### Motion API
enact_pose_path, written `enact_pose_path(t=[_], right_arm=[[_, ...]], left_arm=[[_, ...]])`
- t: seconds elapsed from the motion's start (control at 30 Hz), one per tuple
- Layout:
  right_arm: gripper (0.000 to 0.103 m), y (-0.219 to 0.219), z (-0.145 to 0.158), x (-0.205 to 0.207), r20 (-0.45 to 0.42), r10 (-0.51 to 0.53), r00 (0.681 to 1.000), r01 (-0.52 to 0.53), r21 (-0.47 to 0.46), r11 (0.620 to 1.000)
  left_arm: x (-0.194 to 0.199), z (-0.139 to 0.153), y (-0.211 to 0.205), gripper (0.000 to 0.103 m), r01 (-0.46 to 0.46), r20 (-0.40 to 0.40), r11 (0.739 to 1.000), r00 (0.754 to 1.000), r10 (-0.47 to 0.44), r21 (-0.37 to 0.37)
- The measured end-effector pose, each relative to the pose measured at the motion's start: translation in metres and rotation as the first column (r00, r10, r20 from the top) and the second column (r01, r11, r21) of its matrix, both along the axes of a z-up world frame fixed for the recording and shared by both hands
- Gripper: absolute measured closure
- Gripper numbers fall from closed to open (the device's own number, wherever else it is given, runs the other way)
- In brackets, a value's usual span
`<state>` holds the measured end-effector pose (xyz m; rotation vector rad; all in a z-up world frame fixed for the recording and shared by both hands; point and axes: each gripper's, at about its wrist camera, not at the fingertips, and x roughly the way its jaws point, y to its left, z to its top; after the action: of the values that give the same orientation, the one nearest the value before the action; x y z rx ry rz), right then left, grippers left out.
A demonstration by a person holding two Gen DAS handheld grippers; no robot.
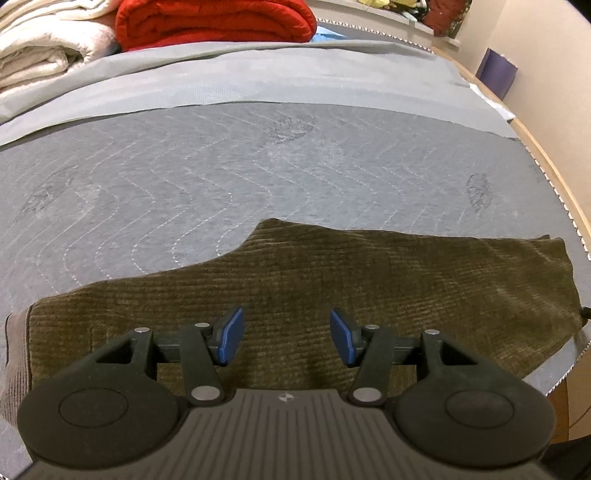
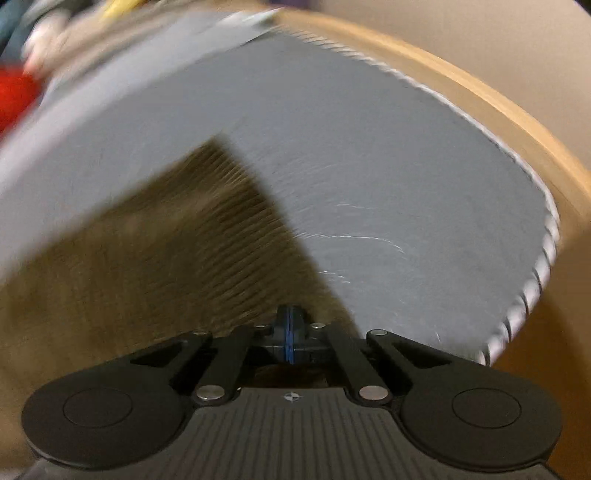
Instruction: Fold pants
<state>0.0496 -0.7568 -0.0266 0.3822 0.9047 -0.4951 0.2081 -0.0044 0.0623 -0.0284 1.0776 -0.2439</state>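
Olive corduroy pants [image 1: 332, 280] lie flat on the grey quilted pad [image 1: 221, 166] of the tabletop, near its front edge. To fold well, I judge the clamped hem corner should travel low and level so edges line up. Left gripper [image 1: 287, 338] hovers released over the cloth; right gripper [image 2: 290, 332] is clenched, apparently pinching the pants' edge, its view blurred

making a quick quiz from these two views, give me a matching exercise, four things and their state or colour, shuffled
Things:
1. left hand-held gripper
2. right hand-held gripper
3. pants
4. folded blanket

States or colours:
A. red
B. olive corduroy, lying flat
C. open, above the fabric
D. shut at the fabric's edge

Pairs: 1-C, 2-D, 3-B, 4-A
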Motion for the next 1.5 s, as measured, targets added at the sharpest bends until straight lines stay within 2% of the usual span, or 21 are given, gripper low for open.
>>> enact_pose_path(t=[0.03,0.1,0.13,0.2,0.3,0.4,0.43,0.5,0.6,0.73,0.83,0.87,0.93,1.03,1.1,1.17,1.23,1.27,1.33,1.43,1.5], right_arm=[[0.091,-0.003,0.008,-0.007,0.017,-0.073,0.997,0.074,-0.036,0.997],[0.056,-0.002,0.024,-0.030,0.060,-0.194,0.979,0.200,-0.119,0.973],[0.053,0.000,0.027,-0.042,0.094,-0.224,0.970,0.232,-0.088,0.969],[0.053,0.000,0.025,-0.053,0.163,-0.262,0.951,0.247,0.108,0.963],[0.051,-0.001,0.004,-0.063,0.182,-0.370,0.911,0.284,0.372,0.884],[0.050,0.002,-0.021,-0.076,0.128,-0.475,0.871,0.353,0.510,0.784],[0.050,0.003,-0.027,-0.075,0.115,-0.482,0.869,0.354,0.537,0.766],[0.050,0.001,-0.034,-0.060,0.115,-0.473,0.874,0.341,0.549,0.763],[0.050,-0.006,-0.037,-0.054,0.115,-0.487,0.866,0.366,0.518,0.773],[0.050,-0.015,-0.042,-0.051,0.120,-0.521,0.845,0.398,0.511,0.762],[0.079,-0.014,-0.042,-0.039,0.119,-0.519,0.847,0.411,0.474,0.779],[0.085,-0.013,-0.041,-0.038,0.125,-0.524,0.842,0.414,0.474,0.778],[0.087,-0.006,-0.030,-0.034,0.162,-0.524,0.837,0.416,0.435,0.799],[0.089,0.023,0.003,-0.021,0.259,-0.447,0.856,0.366,0.306,0.879],[0.090,0.056,0.036,-0.011,0.330,-0.337,0.882,0.298,0.162,0.941],[0.090,0.101,0.073,-0.001,0.390,-0.205,0.898,0.219,0.010,0.976],[0.090,0.165,0.109,0.011,0.433,-0.013,0.901,0.097,-0.173,0.980],[0.090,0.206,0.125,0.015,0.443,0.115,0.889,0.013,-0.276,0.961],[0.090,0.289,0.143,0.013,0.430,0.358,0.829,-0.146,-0.451,0.880],[0.089,0.413,0.134,-0.007,0.338,0.681,0.650,-0.373,-0.638,0.673],[0.089,0.483,0.099,-0.022,0.227,0.824,0.520,-0.507,-0.694,0.511]], left_arm=[[-0.002,0.002,0.003,0.046,-0.003,0.003,1.000,1.000,0.003,-0.005],[-0.007,0.006,0.010,0.045,-0.008,0.012,1.000,1.000,0.008,-0.016],[-0.009,0.008,0.014,0.044,-0.011,0.018,1.000,1.000,0.011,-0.021],[-0.012,0.011,0.020,0.044,-0.015,0.021,1.000,1.000,0.016,-0.024],[-0.015,0.011,0.027,0.043,-0.025,0.018,0.999,1.000,0.026,-0.025],[-0.018,0.011,0.033,0.043,-0.032,0.016,0.999,0.999,0.032,-0.021],[-0.019,0.010,0.035,0.043,-0.034,0.015,0.999,0.999,0.035,-0.018],[-0.020,0.008,0.037,0.043,-0.037,0.011,0.999,0.999,0.037,-0.010],[-0.021,0.006,0.037,0.043,-0.035,0.006,0.999,0.999,0.035,0.003],[-0.020,0.002,0.037,0.043,-0.034,0.002,0.999,0.999,0.034,0.022],[-0.017,0.000,0.038,0.043,-0.039,0.001,0.999,0.999,0.039,0.027],[-0.016,0.000,0.038,0.043,-0.042,0.001,0.999,0.999,0.042,0.026],[-0.014,0.002,0.041,0.043,-0.050,0.005,0.999,0.999,0.050,0.019],[-0.014,0.006,0.050,0.043,-0.070,0.016,0.998,0.997,0.070,-0.004],[-0.015,0.011,0.058,0.043,-0.085,0.026,0.996,0.996,0.085,-0.022],[-0.018,0.016,0.066,0.043,-0.094,0.038,0.995,0.995,0.096,-0.039],[-0.022,0.020,0.076,0.043,-0.105,0.047,0.993,0.993,0.108,-0.049],[-0.024,0.021,0.082,0.043,-0.112,0.049,0.992,0.992,0.115,-0.054],[-0.028,0.022,0.096,0.043,-0.129,0.048,0.990,0.990,0.132,-0.064],[-0.035,0.020,0.118,0.043,-0.161,0.042,0.985,0.986,0.164,-0.067],[-0.040,0.019,0.135,0.043,-0.187,0.035,0.980,0.981,0.189,-0.068]])
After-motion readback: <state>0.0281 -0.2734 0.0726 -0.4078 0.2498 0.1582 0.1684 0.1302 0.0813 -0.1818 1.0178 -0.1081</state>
